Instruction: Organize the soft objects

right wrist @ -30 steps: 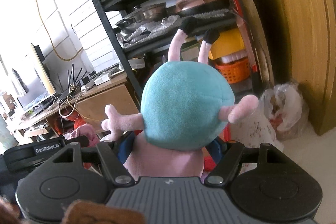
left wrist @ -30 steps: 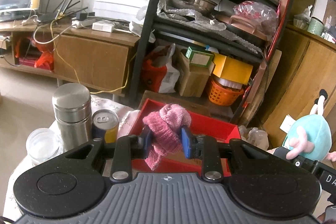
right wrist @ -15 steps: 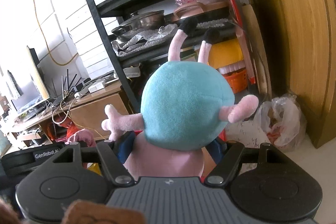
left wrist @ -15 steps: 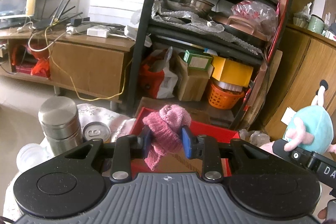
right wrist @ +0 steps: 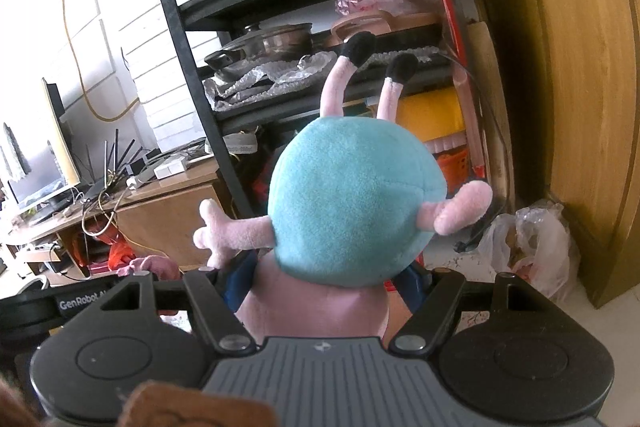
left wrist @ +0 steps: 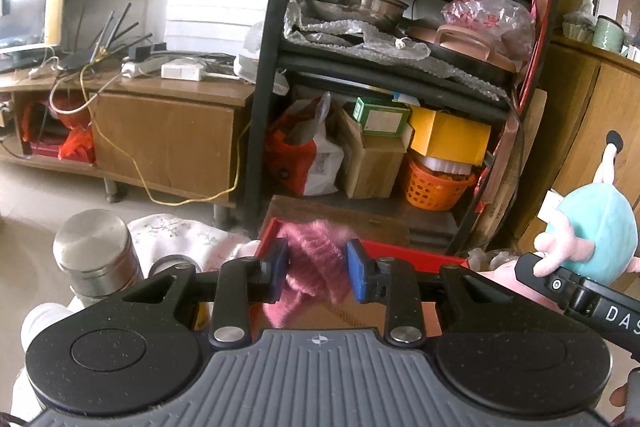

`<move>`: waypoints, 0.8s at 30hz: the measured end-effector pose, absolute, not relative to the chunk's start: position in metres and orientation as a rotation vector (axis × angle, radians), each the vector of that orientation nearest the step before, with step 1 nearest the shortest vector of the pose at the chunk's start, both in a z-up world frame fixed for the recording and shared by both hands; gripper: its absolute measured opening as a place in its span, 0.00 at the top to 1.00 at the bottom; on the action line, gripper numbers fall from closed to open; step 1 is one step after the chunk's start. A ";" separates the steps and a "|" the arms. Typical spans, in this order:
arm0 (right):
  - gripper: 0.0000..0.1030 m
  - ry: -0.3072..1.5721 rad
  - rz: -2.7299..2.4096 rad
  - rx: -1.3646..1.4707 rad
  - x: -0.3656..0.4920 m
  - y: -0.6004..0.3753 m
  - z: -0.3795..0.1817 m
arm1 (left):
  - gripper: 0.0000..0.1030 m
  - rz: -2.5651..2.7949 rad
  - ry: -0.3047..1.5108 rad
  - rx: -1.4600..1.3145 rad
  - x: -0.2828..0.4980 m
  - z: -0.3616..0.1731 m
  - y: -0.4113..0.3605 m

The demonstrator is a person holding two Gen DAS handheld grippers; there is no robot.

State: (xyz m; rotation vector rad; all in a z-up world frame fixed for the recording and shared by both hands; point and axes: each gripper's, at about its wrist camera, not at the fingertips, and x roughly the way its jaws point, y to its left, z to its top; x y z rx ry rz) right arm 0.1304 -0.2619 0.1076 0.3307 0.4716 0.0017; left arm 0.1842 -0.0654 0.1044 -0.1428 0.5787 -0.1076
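A pink knitted piece (left wrist: pixel 314 259), blurred, hangs between the blue pads (left wrist: pixel 276 267) of my left gripper (left wrist: pixel 316 269), which is shut on it. Just behind it lies a red tray (left wrist: pixel 404 254). My right gripper (right wrist: pixel 324 287) is shut on the pink body of a plush toy (right wrist: pixel 352 203) with a teal round part, pink arms and black-tipped legs pointing up. The plush toy (left wrist: pixel 596 235) and the right gripper (left wrist: pixel 560 279) also show at the right edge of the left wrist view. The left gripper (right wrist: pixel 80 303) and the knitted piece (right wrist: pixel 148 265) appear low left in the right wrist view.
A steel canister (left wrist: pixel 94 255) and a clear lidded jar (left wrist: pixel 40 319) stand on a floral cloth (left wrist: pixel 172 231) at the left. Ahead is a black shelf rack (left wrist: pixel 272 67) full of pots, boxes and an orange basket (left wrist: pixel 436 187). A wooden cabinet (right wrist: pixel 568 107) stands right, with a plastic bag (right wrist: pixel 528 247) at its foot.
Both grippers have moved level with their loads. The canister and red tray have slid lower in the left view, the yellow can is now hidden. The knitted piece sits lower between the pads, blurred.
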 end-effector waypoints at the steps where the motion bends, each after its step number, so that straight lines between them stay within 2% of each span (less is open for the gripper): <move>1: 0.57 0.473 0.002 0.332 0.132 -0.262 0.107 | 0.69 -0.105 0.579 -0.143 0.186 0.104 -0.066; 13: 0.57 0.490 -0.012 0.301 0.165 -0.262 0.096 | 0.70 -0.127 0.633 -0.114 0.217 0.087 -0.074; 18: 0.57 0.539 -0.022 0.315 0.169 -0.268 0.084 | 0.63 -0.211 0.806 -0.010 0.202 0.061 -0.064; 20: 0.57 0.560 -0.011 0.334 0.169 -0.269 0.081 | 0.54 -0.189 0.866 0.033 0.195 0.049 -0.057; 24: 0.57 0.577 0.023 0.340 0.166 -0.261 0.081 | 0.50 -0.142 0.953 0.029 0.195 0.034 -0.037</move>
